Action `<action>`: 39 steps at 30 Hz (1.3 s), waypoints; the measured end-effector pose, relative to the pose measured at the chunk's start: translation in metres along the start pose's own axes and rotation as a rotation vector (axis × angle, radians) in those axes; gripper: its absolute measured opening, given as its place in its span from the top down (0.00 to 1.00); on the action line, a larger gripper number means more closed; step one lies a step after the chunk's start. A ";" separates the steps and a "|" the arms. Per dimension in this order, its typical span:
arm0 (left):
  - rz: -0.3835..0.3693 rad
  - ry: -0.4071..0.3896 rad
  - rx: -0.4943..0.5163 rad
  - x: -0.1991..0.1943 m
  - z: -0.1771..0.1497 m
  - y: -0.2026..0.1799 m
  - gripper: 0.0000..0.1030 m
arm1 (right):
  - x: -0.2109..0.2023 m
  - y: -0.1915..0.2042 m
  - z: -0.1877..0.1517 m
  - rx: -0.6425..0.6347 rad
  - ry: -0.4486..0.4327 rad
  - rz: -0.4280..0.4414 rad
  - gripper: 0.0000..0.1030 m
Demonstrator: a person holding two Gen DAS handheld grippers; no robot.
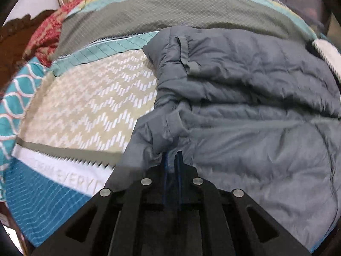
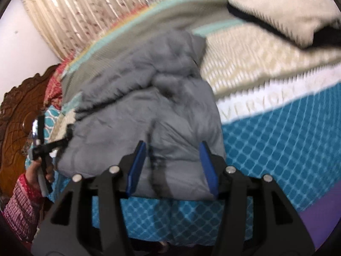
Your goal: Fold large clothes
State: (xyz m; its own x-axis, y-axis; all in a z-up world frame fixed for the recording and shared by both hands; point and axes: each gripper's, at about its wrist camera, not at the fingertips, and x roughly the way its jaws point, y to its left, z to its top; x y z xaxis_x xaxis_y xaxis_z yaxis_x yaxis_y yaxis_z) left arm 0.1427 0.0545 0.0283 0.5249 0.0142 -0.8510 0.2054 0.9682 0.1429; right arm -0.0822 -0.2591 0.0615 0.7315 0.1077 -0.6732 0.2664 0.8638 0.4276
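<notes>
Left gripper (image 1: 172,156) clamped on grey jacket (image 1: 245,111) fold, frame centre, for folding; right gripper (image 2: 173,149) spread, astride hem, pads clear.

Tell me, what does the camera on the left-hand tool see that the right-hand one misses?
Only the left wrist view shows the left gripper from behind, its blue fingers shut on a bunched fold of the grey jacket.

Only the right wrist view shows the right gripper with its jaws apart over the jacket's near edge, the person's hand on the other tool, and a carved wooden headboard.

Both show the jacket, the patterned bedspread and a cream fleecy garment.
</notes>
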 end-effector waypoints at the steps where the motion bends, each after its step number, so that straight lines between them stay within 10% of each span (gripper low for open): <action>1: 0.006 -0.002 0.000 -0.005 -0.004 0.001 0.58 | -0.006 0.008 0.001 -0.020 -0.011 0.009 0.52; 8: 0.006 -0.006 -0.043 -0.029 -0.022 0.001 0.58 | 0.007 0.033 -0.013 -0.105 0.060 0.010 0.45; 19: 0.011 0.010 0.014 -0.016 -0.051 -0.003 0.58 | 0.043 -0.003 -0.037 0.094 0.169 0.077 0.39; 26: -0.044 -0.012 -0.019 -0.013 -0.057 0.004 0.58 | 0.053 0.011 -0.033 0.013 0.226 0.147 0.06; 39: -0.077 -0.039 -0.015 -0.013 -0.062 0.004 0.58 | 0.057 0.020 -0.036 -0.008 0.203 0.111 0.06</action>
State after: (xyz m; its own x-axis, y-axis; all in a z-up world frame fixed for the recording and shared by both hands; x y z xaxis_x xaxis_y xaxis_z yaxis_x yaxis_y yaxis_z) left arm 0.0853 0.0742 0.0086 0.5399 -0.0698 -0.8388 0.2343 0.9696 0.0700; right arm -0.0578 -0.2185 0.0099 0.6148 0.2985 -0.7300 0.1853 0.8451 0.5015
